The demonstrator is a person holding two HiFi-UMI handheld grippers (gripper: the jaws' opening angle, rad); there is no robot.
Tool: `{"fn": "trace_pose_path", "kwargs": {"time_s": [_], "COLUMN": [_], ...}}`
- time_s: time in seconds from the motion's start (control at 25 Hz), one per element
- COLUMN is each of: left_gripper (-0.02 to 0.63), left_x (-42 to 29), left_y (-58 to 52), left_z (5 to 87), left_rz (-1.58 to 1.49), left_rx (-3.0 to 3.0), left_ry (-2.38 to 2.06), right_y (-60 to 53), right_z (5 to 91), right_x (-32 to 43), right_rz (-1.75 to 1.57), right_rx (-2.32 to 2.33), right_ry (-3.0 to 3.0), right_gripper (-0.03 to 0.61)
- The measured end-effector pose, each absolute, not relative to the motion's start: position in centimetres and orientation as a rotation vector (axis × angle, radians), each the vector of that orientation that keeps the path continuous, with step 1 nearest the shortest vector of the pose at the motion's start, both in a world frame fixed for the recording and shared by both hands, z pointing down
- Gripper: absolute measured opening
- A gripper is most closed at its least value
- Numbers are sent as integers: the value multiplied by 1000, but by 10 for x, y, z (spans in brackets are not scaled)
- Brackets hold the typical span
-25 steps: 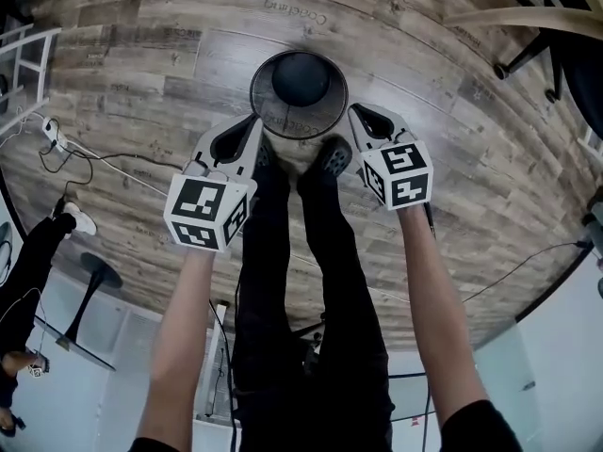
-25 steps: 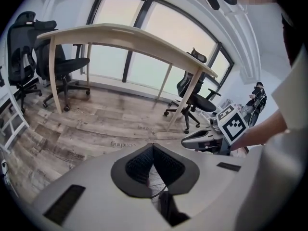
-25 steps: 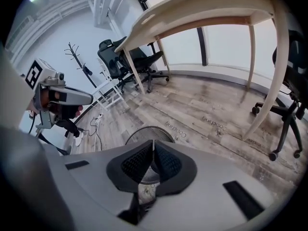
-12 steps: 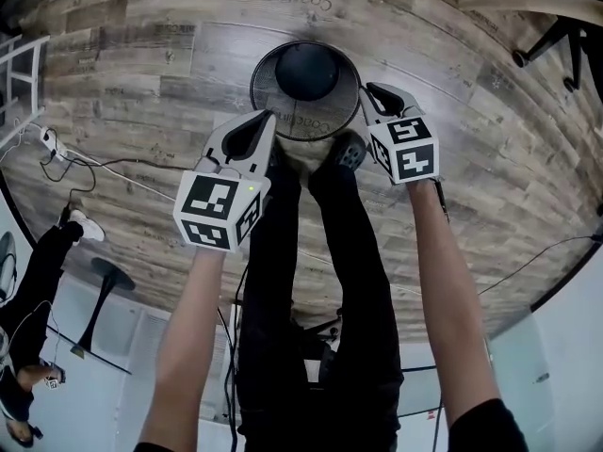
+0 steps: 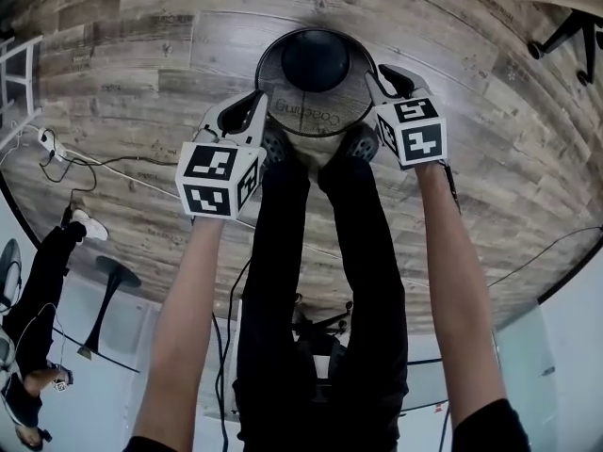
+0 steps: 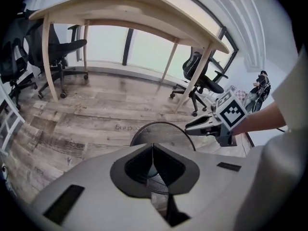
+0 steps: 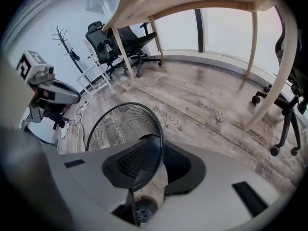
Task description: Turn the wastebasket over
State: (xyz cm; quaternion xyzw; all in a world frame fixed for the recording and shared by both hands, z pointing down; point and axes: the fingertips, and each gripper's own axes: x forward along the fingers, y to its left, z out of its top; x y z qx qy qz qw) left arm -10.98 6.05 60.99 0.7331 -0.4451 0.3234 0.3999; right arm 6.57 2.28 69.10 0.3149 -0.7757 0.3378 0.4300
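Down they've come: both grippers sit lower toward the grey-brown wood-plank floor [image 5: 141, 92] than a second ago, arms stretched long, and the black round wire-mesh wastebasket [image 5: 316, 111] has come down between them. It stands mouth up just ahead of our dark shoes [image 5: 361, 142], and we look straight in at its solid dark base (whether that base is fully settled on the planks, we cannot see). Our left gripper [image 5: 258, 100] is clamped tight, jaws together, on the left side of the rim as best we can judge. Our right gripper [image 5: 378, 70] is at the right side, and its jaws are opening now. They are narrowly parted, with the thin wire rim [image 7: 126, 103] running between the pads.

We reckon this is the let-go. To do it well, we'd hold the left side steady while the right jaws widen, then wait until both pads stand clear of the wire. Next we'd draw that gripper outward, away from the mesh, not up through it. A pad catching the rim could tip so light a basket. Only then should the left one loosen
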Motion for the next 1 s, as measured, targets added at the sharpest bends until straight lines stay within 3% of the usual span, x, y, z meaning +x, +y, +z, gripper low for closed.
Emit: {"fn": "trace_pose_path", "kwargs": {"time_s": [0.04, 0.44, 0.6, 1.0], "left_gripper": [18, 20, 114, 122], "left_x": [-113, -133, -134, -132], "left_y": [60, 53, 51, 32], "left_z": [617, 673, 690, 714], "left_rz": [828, 928, 957, 990], "left_rx": [1847, 1812, 1805, 1807], "left_ry": [-1129, -1105, -1077, -1047], "right_y": [23, 18, 15, 15], "right_z": [692, 709, 717, 728], "right_x": [65, 63, 62, 60], "right_rz": [840, 808, 811, 811], "right_rx": [786, 783, 773, 749], "right_ry": [-1933, -1891, -1886, -1885], "right_gripper": [122, 126, 126, 126]}}
